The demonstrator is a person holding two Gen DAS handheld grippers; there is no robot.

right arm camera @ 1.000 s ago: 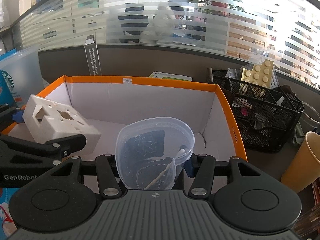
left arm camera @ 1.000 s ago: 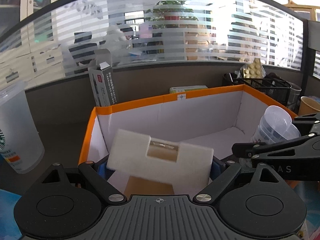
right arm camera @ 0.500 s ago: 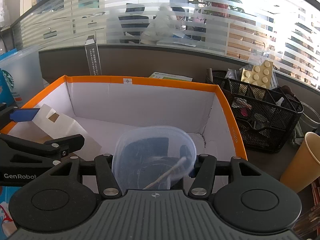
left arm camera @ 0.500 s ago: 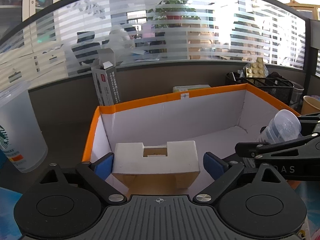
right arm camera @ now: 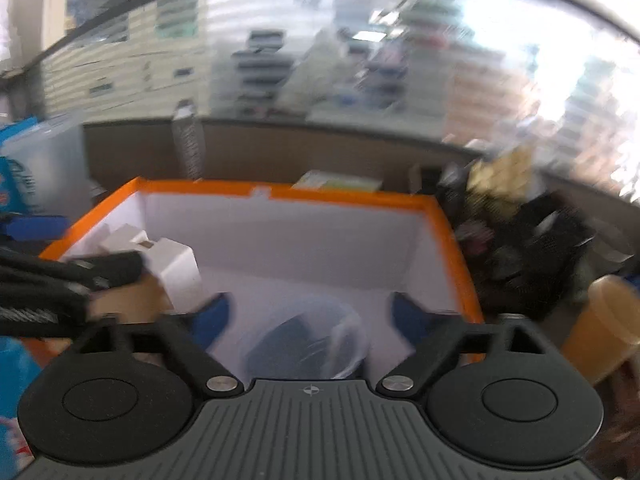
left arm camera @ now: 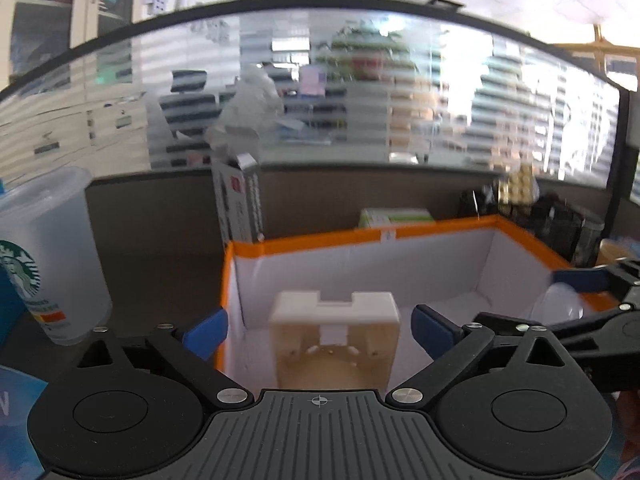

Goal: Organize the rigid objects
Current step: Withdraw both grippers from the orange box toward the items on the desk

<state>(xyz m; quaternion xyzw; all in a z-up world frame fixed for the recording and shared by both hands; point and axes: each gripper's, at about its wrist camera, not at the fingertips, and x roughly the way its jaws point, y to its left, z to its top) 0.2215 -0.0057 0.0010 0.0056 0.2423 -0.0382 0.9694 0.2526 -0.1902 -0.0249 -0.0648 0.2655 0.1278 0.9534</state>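
Left tongs [left arm camera: 320, 330]: jaws opening, white foam block [left arm camera: 335, 322] between them, untouched.
Right tongs [right arm camera: 308, 320]: jaws opening, clear plastic container [right arm camera: 316, 338] between them, released.
Place: both inside orange-rimmed box [left arm camera: 420, 232].

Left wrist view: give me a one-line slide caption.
Left gripper opening, pads clear of the white foam block standing inside the orange-rimmed box; right gripper at the box's right edge.

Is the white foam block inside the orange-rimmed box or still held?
Inside: the white foam block rests in the orange-rimmed box, clear of the opening left gripper.
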